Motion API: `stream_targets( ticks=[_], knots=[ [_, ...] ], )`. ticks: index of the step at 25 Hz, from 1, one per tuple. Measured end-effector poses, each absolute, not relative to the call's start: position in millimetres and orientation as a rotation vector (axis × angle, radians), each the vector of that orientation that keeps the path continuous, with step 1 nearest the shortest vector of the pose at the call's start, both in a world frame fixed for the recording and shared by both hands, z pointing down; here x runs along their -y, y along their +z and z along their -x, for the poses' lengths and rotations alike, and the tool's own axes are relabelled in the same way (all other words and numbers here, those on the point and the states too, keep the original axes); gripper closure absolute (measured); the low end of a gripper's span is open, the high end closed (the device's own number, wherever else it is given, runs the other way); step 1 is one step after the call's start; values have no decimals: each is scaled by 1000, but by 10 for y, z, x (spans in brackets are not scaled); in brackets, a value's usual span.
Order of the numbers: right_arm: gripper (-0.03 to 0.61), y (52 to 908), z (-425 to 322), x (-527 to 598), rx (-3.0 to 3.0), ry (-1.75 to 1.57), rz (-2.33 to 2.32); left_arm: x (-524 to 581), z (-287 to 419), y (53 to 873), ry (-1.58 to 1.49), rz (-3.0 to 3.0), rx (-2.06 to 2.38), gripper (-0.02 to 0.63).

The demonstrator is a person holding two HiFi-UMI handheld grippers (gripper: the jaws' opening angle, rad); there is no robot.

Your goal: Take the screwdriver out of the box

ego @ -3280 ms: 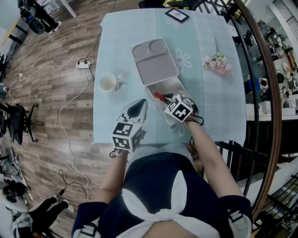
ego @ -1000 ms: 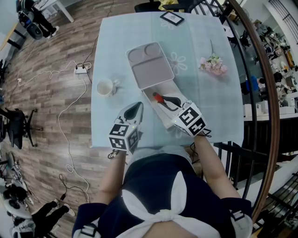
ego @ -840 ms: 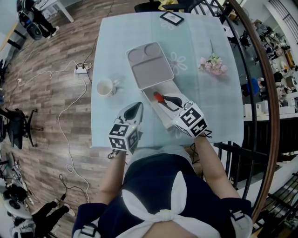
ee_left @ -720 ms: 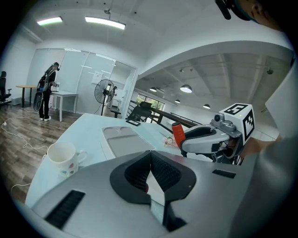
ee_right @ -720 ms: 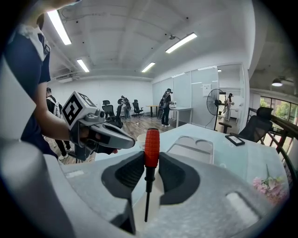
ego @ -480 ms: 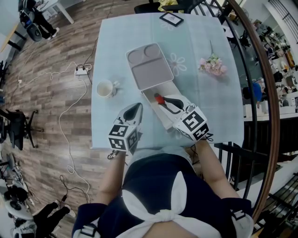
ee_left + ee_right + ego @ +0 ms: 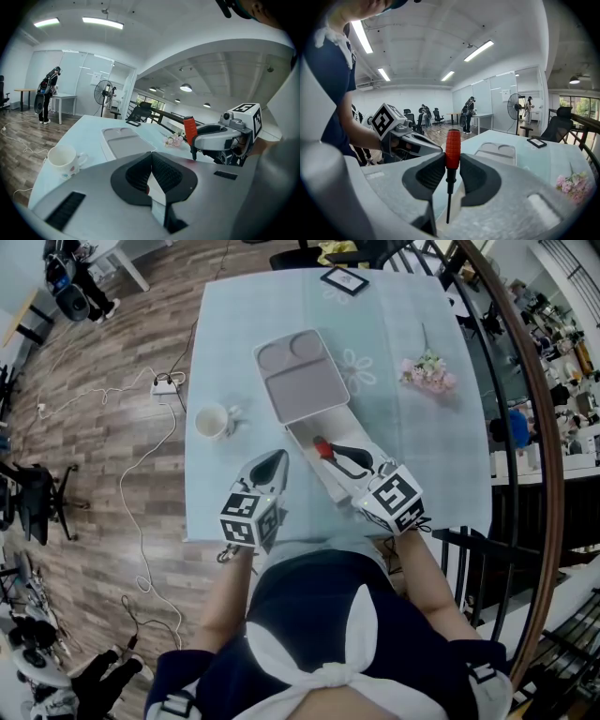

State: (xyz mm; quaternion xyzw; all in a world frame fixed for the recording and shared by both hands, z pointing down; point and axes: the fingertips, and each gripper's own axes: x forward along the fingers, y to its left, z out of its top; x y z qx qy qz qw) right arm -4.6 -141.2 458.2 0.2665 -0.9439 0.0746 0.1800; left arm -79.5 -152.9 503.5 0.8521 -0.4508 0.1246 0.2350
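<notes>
Your right gripper [image 7: 452, 165] pinches the one screwdriver [image 7: 453, 144] by its ribbed red handle. Your left gripper [image 7: 151, 161] has its jaws pressed together.

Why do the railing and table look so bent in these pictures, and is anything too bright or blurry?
Head view: the wide lens bows the railing and the table edges; the light is even, with no glare. Left gripper view: dark rounded corners and bright ceiling lights. Right gripper view: the same curving, while the screwdriver up close looks sharp.

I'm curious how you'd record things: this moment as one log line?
right gripper: shut on screwdriver | left gripper: shut, empty | box: open
</notes>
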Motion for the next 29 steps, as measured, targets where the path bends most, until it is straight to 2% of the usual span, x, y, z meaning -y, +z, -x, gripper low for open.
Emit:
stream_targets(
  ticks=[29],
  knots=[
    [486,4515,76,1381,2677,209,-782,1463,791,5010,332,-2345,1228,597]
  ],
)
